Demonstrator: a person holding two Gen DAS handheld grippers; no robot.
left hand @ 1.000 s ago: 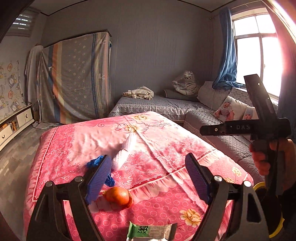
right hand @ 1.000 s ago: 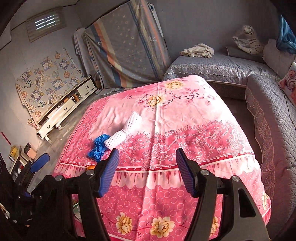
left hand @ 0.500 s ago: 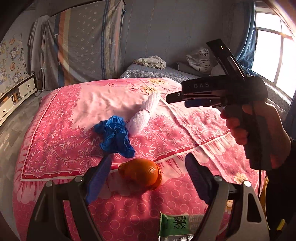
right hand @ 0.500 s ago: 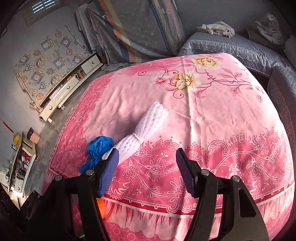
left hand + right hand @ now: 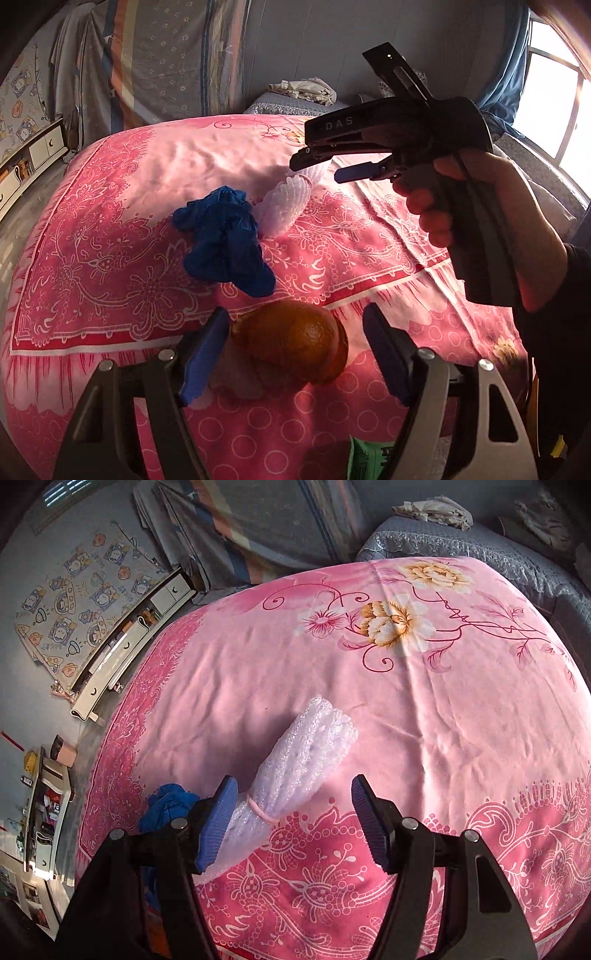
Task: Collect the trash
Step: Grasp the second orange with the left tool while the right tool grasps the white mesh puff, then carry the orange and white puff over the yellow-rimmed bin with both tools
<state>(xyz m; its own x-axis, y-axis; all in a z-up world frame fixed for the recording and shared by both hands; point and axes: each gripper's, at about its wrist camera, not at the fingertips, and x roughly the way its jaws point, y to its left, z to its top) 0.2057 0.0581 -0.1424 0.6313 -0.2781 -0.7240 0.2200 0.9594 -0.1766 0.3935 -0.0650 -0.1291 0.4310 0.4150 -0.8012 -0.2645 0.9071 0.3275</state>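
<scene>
An orange peel lies near the front edge of the pink bedspread. My left gripper has a jaw on either side of it, closing; the pads do not press on it. Behind it sits a crumpled blue glove, and a white foam net tied with a pink band. My right gripper hovers open over the net's tied end, its left pad close beside the net. That gripper also shows in the left wrist view, held in a hand.
A green wrapper lies at the bed's front edge. A grey sofa with a cloth pile stands beyond the bed. A low white cabinet and a cluttered shelf line the left wall. A window is at right.
Both grippers have come down and forward over the bed. The left now straddles the orange peel with narrower jaws. The right has moved over the foam net.
</scene>
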